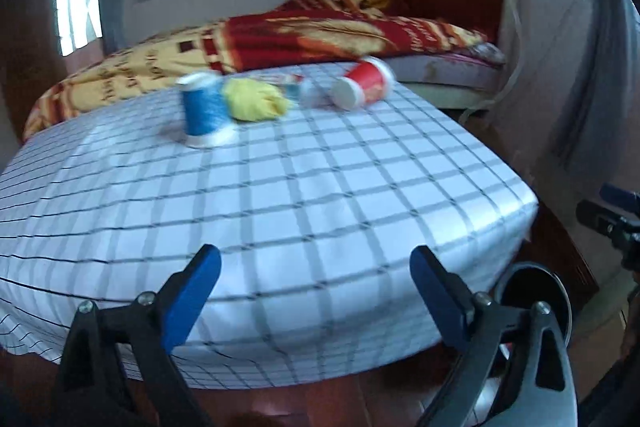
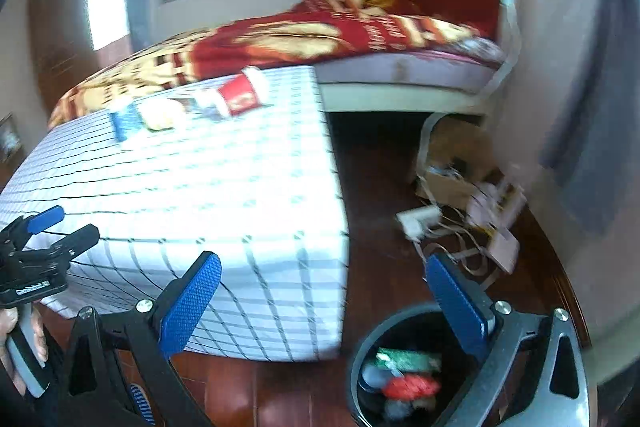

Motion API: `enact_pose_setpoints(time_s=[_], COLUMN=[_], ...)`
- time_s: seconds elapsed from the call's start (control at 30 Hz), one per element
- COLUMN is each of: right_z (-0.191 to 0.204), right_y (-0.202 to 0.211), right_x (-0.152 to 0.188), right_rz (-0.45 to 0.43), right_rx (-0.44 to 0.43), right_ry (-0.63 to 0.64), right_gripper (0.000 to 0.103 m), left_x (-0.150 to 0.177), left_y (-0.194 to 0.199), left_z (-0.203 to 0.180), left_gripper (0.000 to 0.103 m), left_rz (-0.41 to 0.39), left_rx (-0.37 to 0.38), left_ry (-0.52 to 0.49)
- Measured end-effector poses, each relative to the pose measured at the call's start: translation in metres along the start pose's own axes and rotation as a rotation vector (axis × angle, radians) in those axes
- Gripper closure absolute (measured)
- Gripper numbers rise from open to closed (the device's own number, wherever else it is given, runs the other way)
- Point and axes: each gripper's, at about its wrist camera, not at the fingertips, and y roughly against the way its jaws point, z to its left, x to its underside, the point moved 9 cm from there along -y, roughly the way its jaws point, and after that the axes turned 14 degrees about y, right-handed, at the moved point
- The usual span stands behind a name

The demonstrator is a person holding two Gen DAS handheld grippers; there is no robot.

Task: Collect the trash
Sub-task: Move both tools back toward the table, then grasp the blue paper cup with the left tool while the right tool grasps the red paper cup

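Left wrist: left gripper point(image 1: 316, 267) spread wide, holding nothing, low before checked table point(image 1: 320, 187). Far side: upright blue cup point(image 1: 204, 109), yellow wad point(image 1: 256, 101), toppled red cup point(image 1: 362, 83). Probably light, crushable; best pinched across the cup wall. No readable print.

Right wrist: right gripper point(image 2: 324, 287) likewise spread and bare above black bin point(image 2: 360, 359) with scraps inside. Labels blurred.

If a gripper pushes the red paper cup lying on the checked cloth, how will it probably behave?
The red paper cup lies on its side, so it will probably roll, likely curving because it tapers. It looks like thin paper, so probably light and easily crushed by firm jaws.
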Motion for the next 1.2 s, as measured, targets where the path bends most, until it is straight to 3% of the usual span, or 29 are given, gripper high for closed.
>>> enact_pose_setpoints(time_s=[0.23,0.67,1.07,1.2], right_z=[0.033,0.053,0.061,0.068], right_y=[-0.045,-0.176,-0.254,-0.262], right_x=[-0.070,-0.157,-0.190,-0.194], right_rz=[-0.027,0.025,0.063,0.063], right_rx=[-0.061,-0.127,-0.172,-0.176], right_ry=[0.102,0.230,0.351,0.371], right_gripper=[0.000,0.000,0.000,0.000], left_x=[-0.047,-0.109,-0.138,-0.139], left_y=[-0.020,-0.108,-0.159,-0.167], left_z=[0.050,0.081,0.087,0.091], left_gripper=[0.007,0.007,0.007,0.016], left_rz=[-0.048,-0.027,0.010,0.034], left_rx=[-0.079,-0.131,-0.142,-0.131], left_ry=[0.060,0.052,0.046,0.063])
